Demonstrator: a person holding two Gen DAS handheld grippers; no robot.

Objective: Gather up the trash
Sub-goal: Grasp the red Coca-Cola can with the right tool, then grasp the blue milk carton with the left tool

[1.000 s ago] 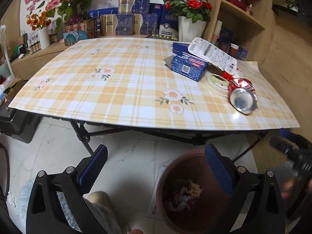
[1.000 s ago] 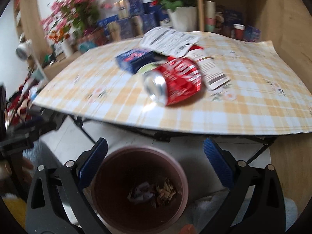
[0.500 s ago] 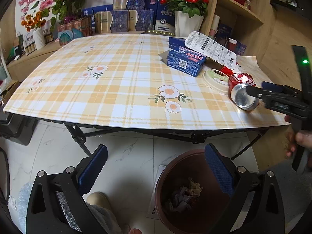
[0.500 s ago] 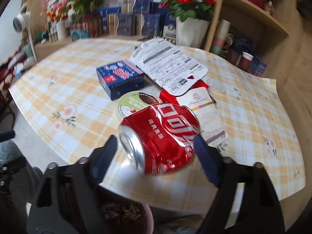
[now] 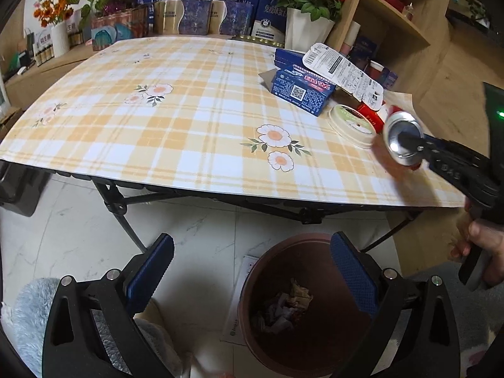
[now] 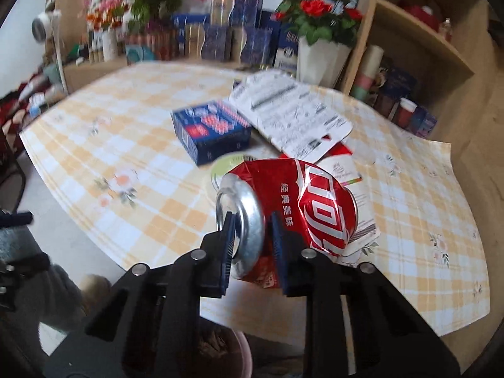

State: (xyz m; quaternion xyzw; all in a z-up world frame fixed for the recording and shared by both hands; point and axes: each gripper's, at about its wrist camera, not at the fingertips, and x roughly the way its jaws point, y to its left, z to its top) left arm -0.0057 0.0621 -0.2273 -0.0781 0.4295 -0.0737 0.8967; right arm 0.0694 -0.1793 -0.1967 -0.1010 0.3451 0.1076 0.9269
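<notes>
At the near right edge of the worktop, the right hand-held gripper is clamped on the crushed red can: its two blue-padded fingers pinch the silver end rim, one pad inside the end face and the other against the red wall. From the left wrist view the same can shows its shiny end toward the camera with a black finger tip across it, and the person's hand grips the handle at the far right. Whether the can rests on the checked cloth or is lifted just clear of it I cannot tell.

Just beside the can lies a round pale lid, and a red-and-white card packet sits behind and partly under the can. Further back a blue box stands on the cloth, with a flattened white printed carton leaning over its far side.

Down below the worktop edge, the left hand-held gripper hangs with its blue pads wide apart and nothing between them, above the white marble floor. A brown trash bin stands on the floor under the right part of the worktop, crumpled scraps lying in its bottom. A potted red rose plant and stacked blue boxes stand along the far side.
</notes>
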